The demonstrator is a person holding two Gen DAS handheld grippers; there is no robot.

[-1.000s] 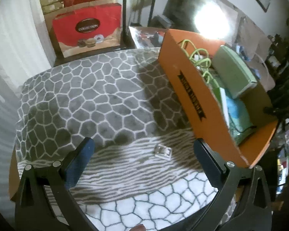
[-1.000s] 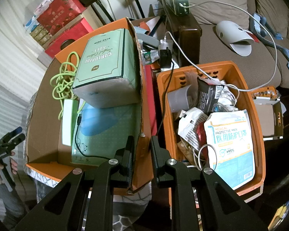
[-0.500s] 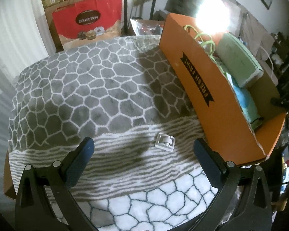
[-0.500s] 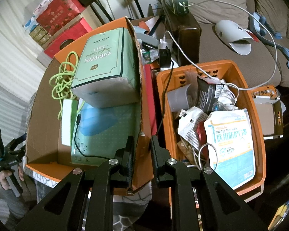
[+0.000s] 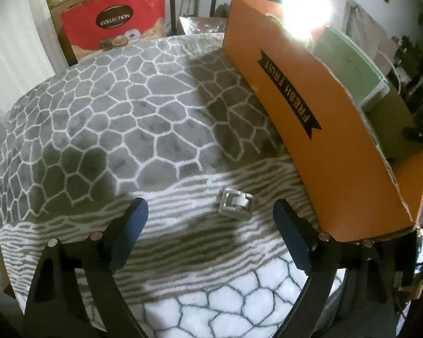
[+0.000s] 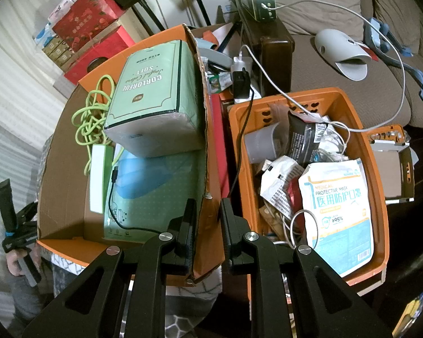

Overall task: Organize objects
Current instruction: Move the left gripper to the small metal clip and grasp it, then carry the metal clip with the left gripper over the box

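A small white plastic clip [image 5: 235, 201] lies on the grey patterned blanket [image 5: 98, 112]. My left gripper [image 5: 211, 214] hovers low over it; its jaws are closing, the clip sits between them nearer the right finger, and neither pad touches it. Beside the clip stands the orange cardboard box [image 5: 310, 129]. My right gripper [image 6: 208, 219] is shut on the near wall of the box [image 6: 62, 174]. Inside it lie a green tissue pack [image 6: 155, 98], a green cord [image 6: 90, 115] and a blue mask pack [image 6: 155, 186].
An orange plastic basket [image 6: 310, 94] full of packets and cables stands right of the box. A brown sofa [image 6: 352, 90] lies behind it. A red gift bag [image 5: 118, 25] stands beyond the blanket's far edge. A hand [image 6: 17, 262] holds the left gripper beside the box.
My left gripper has sunk toward the white clip, which now looks larger, and its fingers have drawn closer together. The right gripper and the box have not moved.
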